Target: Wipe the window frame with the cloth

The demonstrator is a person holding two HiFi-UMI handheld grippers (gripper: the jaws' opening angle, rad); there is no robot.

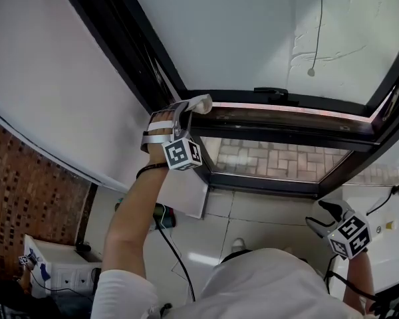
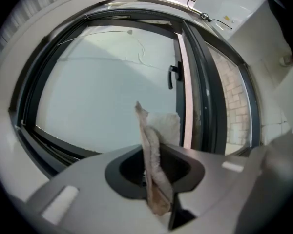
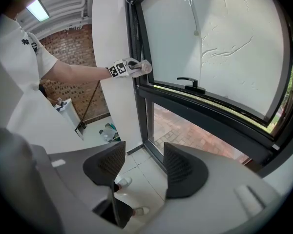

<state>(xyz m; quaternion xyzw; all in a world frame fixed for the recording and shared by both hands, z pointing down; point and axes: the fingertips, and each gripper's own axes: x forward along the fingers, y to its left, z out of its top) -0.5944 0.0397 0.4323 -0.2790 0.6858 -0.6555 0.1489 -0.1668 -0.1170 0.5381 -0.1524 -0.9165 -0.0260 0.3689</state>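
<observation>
Left tongs [image 2: 154, 173] are clenched on the cloth [image 2: 152, 150], a pale, slightly grubby rag pinched flat between the jaws with its loose end sticking out past them. From the head view that loose end sits right at the corner of the dark window frame [image 1: 279, 102], where the horizontal bar meets the left upright, and it looks to be touching the bar. A black handle [image 1: 271, 92] sits further along the same bar.

Right tongs [image 3: 144, 165] are released, jaws well apart with nothing in them, just tiled floor [image 3: 136, 167] and a pair of shoes [image 3: 123, 183] showing through the gap.

For writing there's not much to go on. Each tool carries a marker cube [image 1: 182, 154] with black-and-white square patterns, no letters. There's a small dark print on the white sleeve [image 3: 27, 42], too tiny to read.

Left arm is stretched right out toward the frame, forearm bare, with a dark wristband [image 1: 151, 170] just behind the hand. Right arm hangs low beside the body, tool aimed at the floor below the window.
</observation>
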